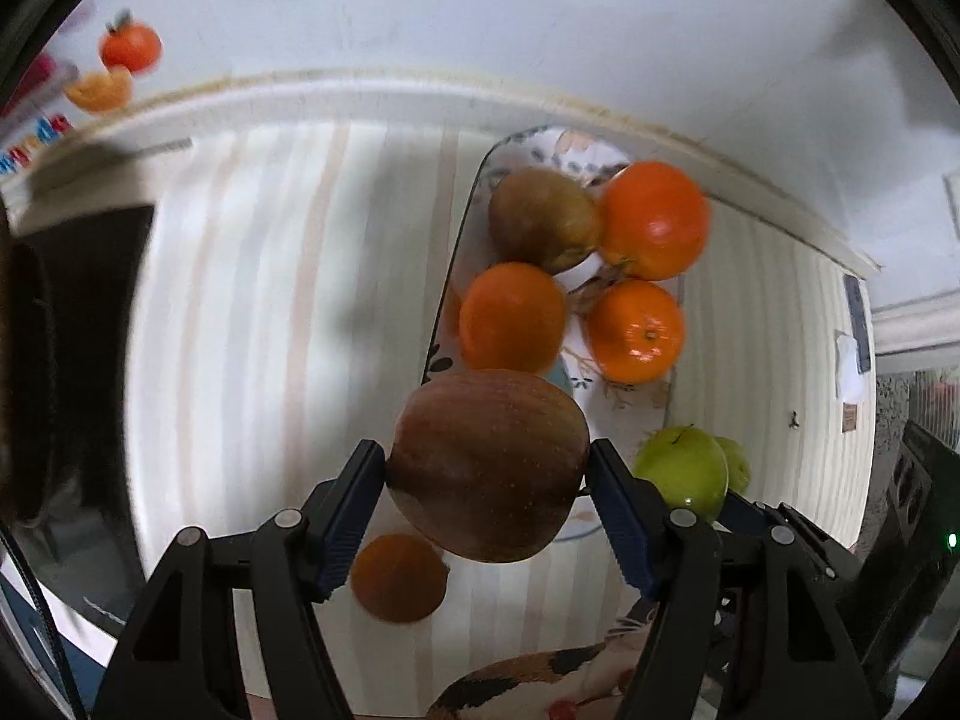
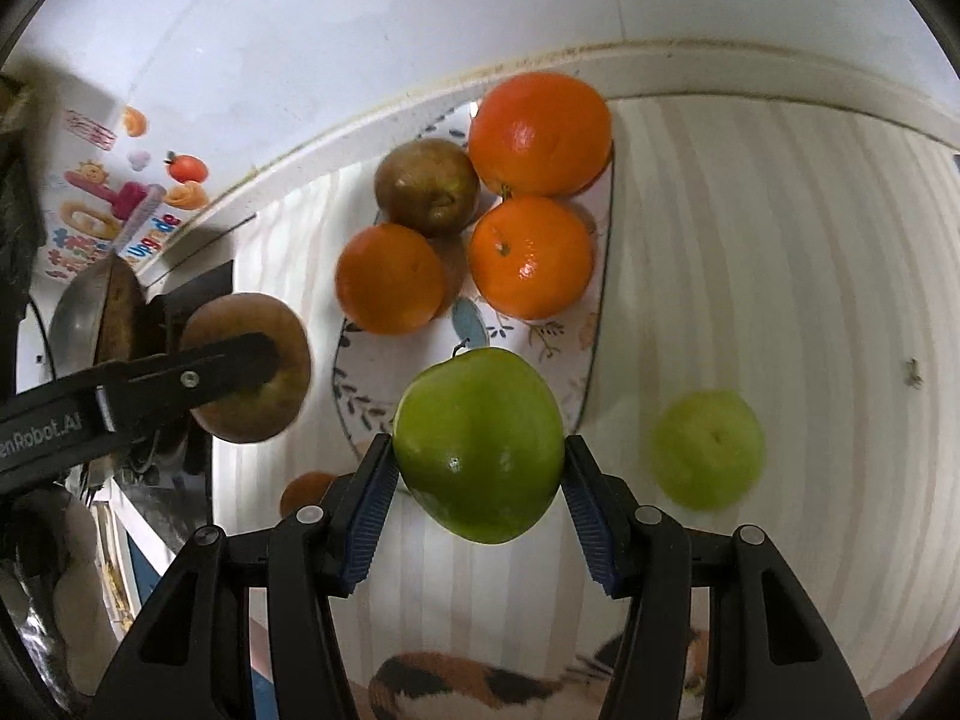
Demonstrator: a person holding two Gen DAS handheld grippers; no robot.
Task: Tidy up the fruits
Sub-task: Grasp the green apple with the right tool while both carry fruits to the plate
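Note:
My left gripper is shut on a red-brown apple and holds it above the near end of a patterned plate. It shows from the side in the right wrist view. My right gripper is shut on a green apple, held over the plate's near edge. On the plate lie three oranges and a brownish pear. A second green apple and a small orange lie on the striped cloth.
The striped tablecloth covers the table, which ends at a white wall ledge. A metal pan and dark items stand off the table's left edge. Fruit stickers are on the wall.

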